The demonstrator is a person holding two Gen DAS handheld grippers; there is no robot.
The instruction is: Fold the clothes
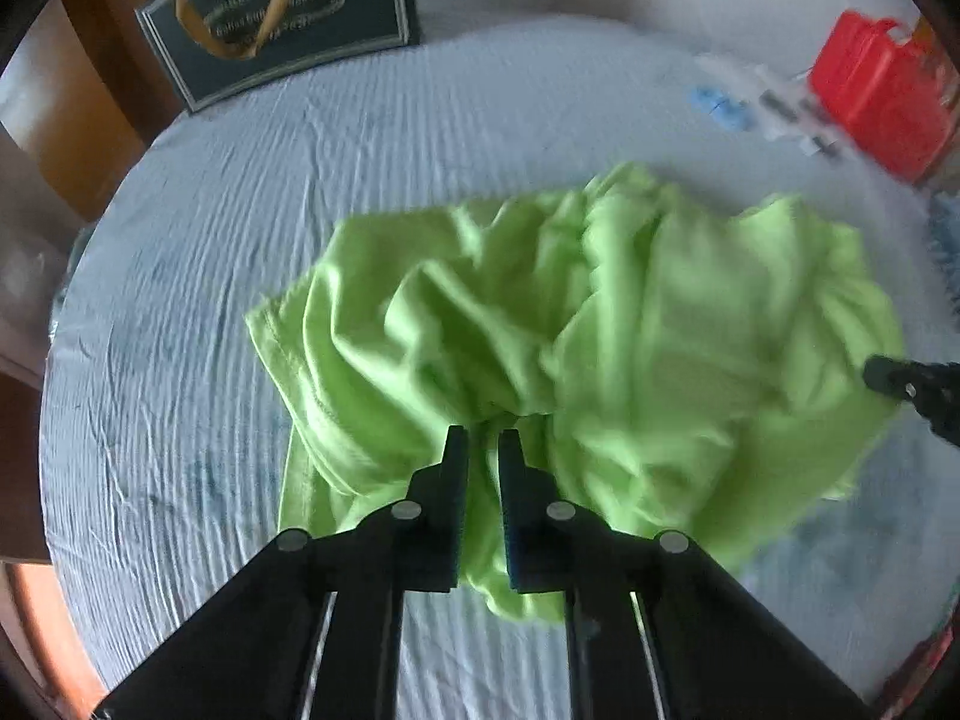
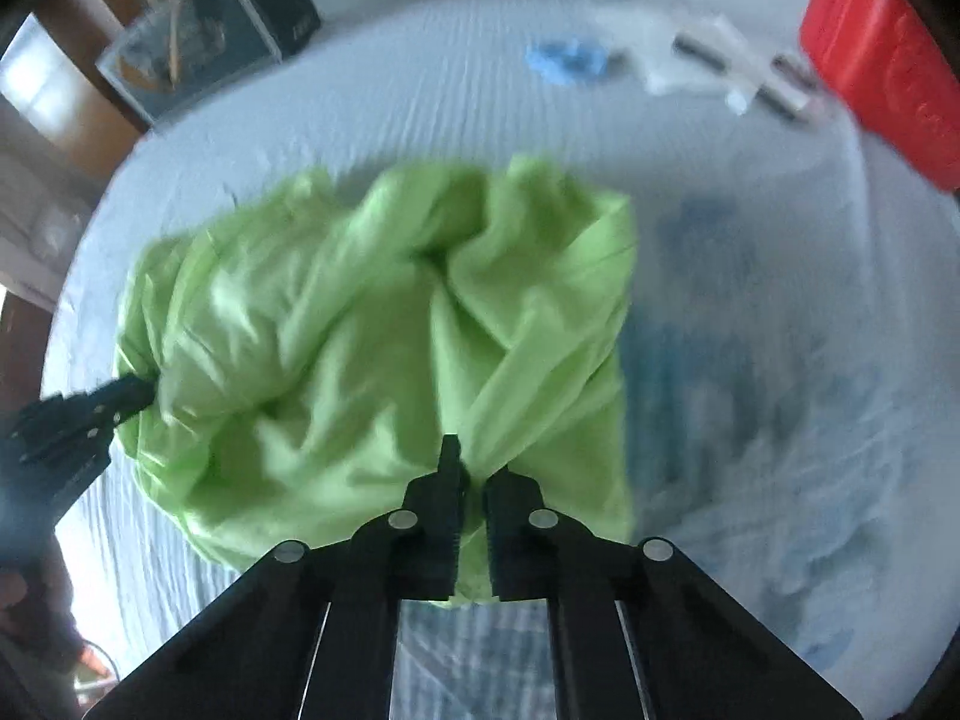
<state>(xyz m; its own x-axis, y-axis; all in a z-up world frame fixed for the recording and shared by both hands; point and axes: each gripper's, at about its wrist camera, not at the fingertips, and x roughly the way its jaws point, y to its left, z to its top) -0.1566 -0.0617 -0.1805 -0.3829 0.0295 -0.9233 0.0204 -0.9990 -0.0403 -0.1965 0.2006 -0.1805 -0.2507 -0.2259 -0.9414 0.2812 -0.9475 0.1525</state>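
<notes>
A crumpled light-green garment (image 1: 540, 324) lies in a heap on the white bed sheet (image 1: 210, 300). My left gripper (image 1: 483, 438) is shut on a bunch of the green cloth at the heap's near edge, with fabric pinched between its black fingers. In the right wrist view the same garment (image 2: 336, 348) fills the middle, and my right gripper (image 2: 471, 468) is shut on a gathered fold at its near right side. Each gripper shows at the edge of the other's view: the right gripper (image 1: 900, 381) and the left gripper (image 2: 120, 396), both against the cloth.
A dark framed box (image 1: 282, 12) stands at the back left by wooden furniture. A red container (image 1: 882, 90) sits at the back right, with a small blue item (image 1: 720, 105) and white packets beside it. A person's hand (image 2: 18, 594) shows at the lower left.
</notes>
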